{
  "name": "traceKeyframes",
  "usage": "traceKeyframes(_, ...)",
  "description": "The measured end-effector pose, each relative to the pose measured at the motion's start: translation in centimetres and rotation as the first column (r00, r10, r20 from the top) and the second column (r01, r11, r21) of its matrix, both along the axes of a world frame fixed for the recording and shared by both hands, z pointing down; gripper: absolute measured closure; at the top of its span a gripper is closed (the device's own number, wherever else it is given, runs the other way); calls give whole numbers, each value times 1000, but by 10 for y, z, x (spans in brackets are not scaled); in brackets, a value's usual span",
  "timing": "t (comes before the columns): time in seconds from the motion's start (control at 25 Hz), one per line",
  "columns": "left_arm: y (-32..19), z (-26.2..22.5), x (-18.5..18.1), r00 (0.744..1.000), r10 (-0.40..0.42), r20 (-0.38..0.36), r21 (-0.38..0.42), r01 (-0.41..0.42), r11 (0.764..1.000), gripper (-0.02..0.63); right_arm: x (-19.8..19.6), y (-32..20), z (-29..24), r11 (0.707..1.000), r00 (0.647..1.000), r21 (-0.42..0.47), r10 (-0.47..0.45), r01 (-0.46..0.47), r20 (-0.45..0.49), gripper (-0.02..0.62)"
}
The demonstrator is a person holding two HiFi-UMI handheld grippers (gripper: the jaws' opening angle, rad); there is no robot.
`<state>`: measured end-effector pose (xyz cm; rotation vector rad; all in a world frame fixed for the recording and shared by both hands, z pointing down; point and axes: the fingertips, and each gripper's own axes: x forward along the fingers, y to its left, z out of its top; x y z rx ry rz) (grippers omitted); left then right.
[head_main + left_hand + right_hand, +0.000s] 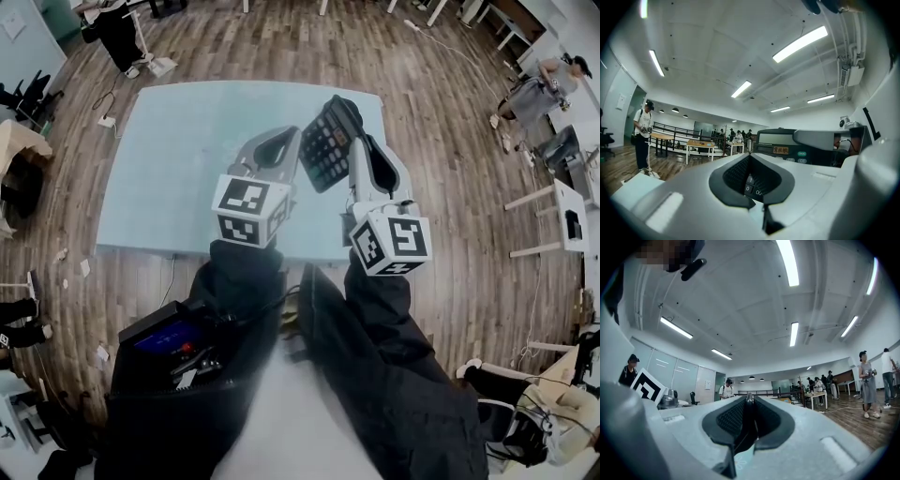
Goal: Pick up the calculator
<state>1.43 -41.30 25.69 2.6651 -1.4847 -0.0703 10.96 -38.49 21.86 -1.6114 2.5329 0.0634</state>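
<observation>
Right fingers (727, 420) narrow, clamped on the edge of the calculator (328, 145), held tilted above the bench (178, 159), left fingers (735, 176) slightly apart beside it, keys showing between.

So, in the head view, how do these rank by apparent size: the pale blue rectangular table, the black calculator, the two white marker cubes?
1. pale blue rectangular table
2. No clear order: left marker cube, right marker cube and black calculator look about alike; the cubes sit nearer the camera.

Calculator (328, 145) above table (187, 169), right of left hand-held gripper (292, 141).
</observation>
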Motion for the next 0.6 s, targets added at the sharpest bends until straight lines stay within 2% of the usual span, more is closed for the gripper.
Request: traceKeyframes(0.6,1,7,1,1000,1,8,-16,-1,1000,604,0,3,4,1000,1000,-2,13,-13,-14,549)
